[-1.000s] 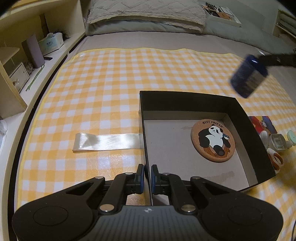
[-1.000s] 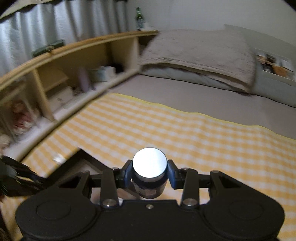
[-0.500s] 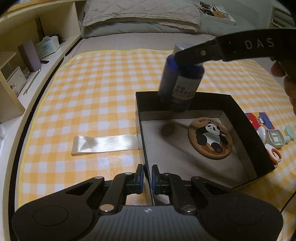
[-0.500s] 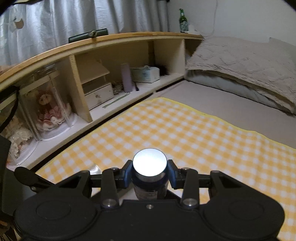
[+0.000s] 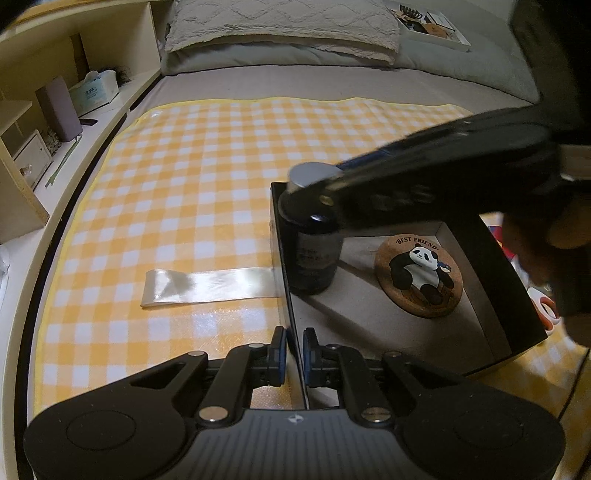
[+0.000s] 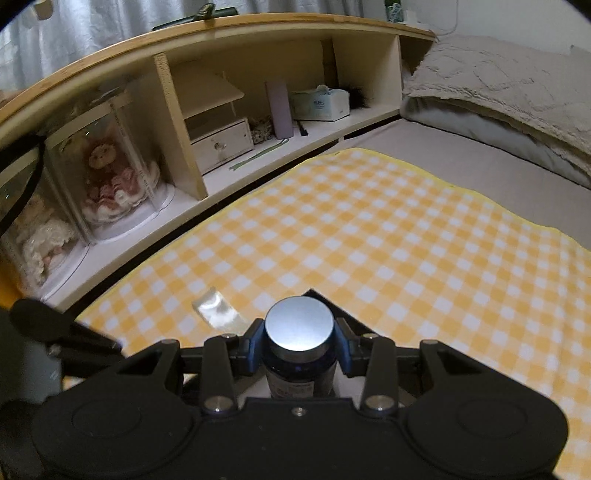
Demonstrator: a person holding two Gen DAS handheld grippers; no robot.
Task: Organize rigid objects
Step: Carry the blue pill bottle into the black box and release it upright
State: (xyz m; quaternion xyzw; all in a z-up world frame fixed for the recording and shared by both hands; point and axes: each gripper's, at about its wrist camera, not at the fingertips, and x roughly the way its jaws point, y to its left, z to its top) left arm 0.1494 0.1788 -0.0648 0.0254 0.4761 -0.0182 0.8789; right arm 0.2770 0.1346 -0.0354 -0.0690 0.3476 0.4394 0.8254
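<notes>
Bottle (image 5: 312, 254) (pinched by right gripper (image 6: 300, 352)) against box's (image 5: 491, 258) left wall.

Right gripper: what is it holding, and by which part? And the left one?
The right gripper holds the dark blue bottle by its neck, just under the silver cap. The left gripper is pinched on the near wall of the black box.

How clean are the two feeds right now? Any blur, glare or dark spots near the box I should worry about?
Left wrist view: the right gripper and hand are smeared and dark, and the bottle label is unreadable in shadow; glare streaks the clear strip; the panda coaster stays sharp. Right wrist view: sharp, the silver cap evenly lit; fisheye bends the shelf.
</notes>
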